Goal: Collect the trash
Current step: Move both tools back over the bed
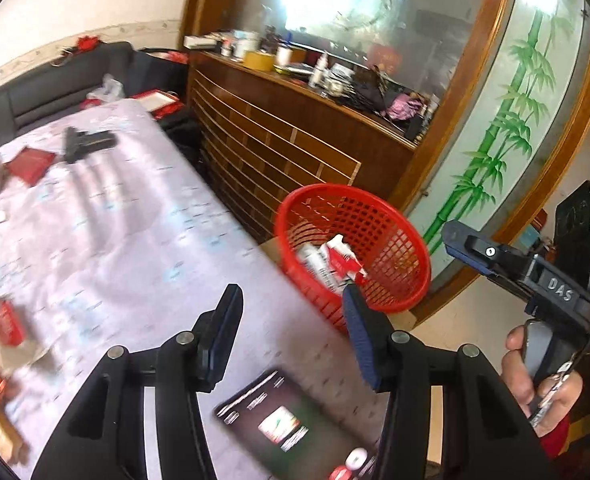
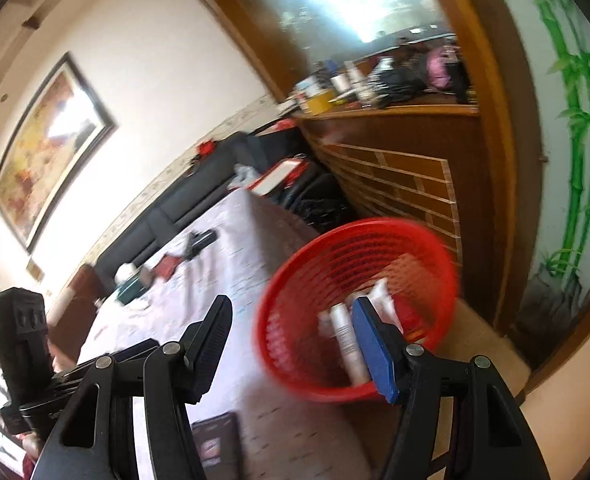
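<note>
Both of our grippers stand with jaws apart and nothing between them: the left gripper (image 1: 293,322) hangs over the table's (image 1: 127,216) near edge, the right gripper (image 2: 293,332) points toward the red basket (image 2: 295,364). The basket sits just beside the table and already holds white tubes and red wrappers (image 1: 341,260). We judge a drop is done and the next pick is in hand. A dark packet (image 1: 283,424) lies below the left jaws; blur hides whether it is trash. Next we need to swing back over the table and lower onto a piece.
</note>
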The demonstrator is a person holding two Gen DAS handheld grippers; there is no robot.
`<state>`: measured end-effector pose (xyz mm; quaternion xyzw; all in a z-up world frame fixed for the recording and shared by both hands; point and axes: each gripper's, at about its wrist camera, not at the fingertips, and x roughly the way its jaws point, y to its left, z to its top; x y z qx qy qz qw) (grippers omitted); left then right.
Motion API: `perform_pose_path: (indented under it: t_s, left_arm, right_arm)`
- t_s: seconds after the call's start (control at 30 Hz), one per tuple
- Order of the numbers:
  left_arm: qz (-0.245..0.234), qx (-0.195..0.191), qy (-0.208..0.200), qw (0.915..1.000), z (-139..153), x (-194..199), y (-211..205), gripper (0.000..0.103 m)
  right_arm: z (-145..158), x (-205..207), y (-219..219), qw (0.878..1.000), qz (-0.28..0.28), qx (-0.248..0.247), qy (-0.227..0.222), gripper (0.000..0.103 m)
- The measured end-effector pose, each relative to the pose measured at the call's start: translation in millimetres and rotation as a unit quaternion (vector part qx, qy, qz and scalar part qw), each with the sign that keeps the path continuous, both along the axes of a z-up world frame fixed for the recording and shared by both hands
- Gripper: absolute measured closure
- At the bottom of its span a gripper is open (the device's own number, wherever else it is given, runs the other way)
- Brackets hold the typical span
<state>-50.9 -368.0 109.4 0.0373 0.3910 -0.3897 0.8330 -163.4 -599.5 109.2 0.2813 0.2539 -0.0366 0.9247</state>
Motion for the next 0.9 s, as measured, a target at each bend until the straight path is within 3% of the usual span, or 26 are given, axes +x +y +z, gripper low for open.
perform_pose_path:
  t_s: [0.23, 0.43, 0.57, 0.7, 0.8, 0.9]
  left_arm:
    - [0.047, -0.002, -0.011, 0.9989, -4, -18, 79, 0.05]
    - [0.13, 0.0, 0.003, 0.9915, -16, -18, 167, 0.048]
    - [0.206, 0.002, 0.016, 0.9785, -25, -12, 232, 0.046]
    - [0.295, 0.009, 0.039, 0.9545, -37, 5, 288, 0.043]
    - [0.333, 0.005, 0.067, 0.9404, -51, 24, 309, 0.04]
    - [0.337, -0.001, 0.088, 0.9375, -64, 43, 309, 0.04]
  right_arm:
    - [6, 14, 80, 0.996, 0.085, -0.023, 0.002, 0.035]
    - [-6, 36, 134, 0.989, 0.144, -0.035, 0.027, 0.035]
    - [-12, 44, 155, 0.985, 0.165, -0.044, 0.036, 0.035]
    - [-14, 53, 171, 0.982, 0.18, -0.045, 0.04, 0.035]
    - [-16, 58, 181, 0.979, 0.192, -0.047, 0.042, 0.035]
    - [-18, 57, 187, 0.978, 0.197, -0.051, 0.044, 0.035]
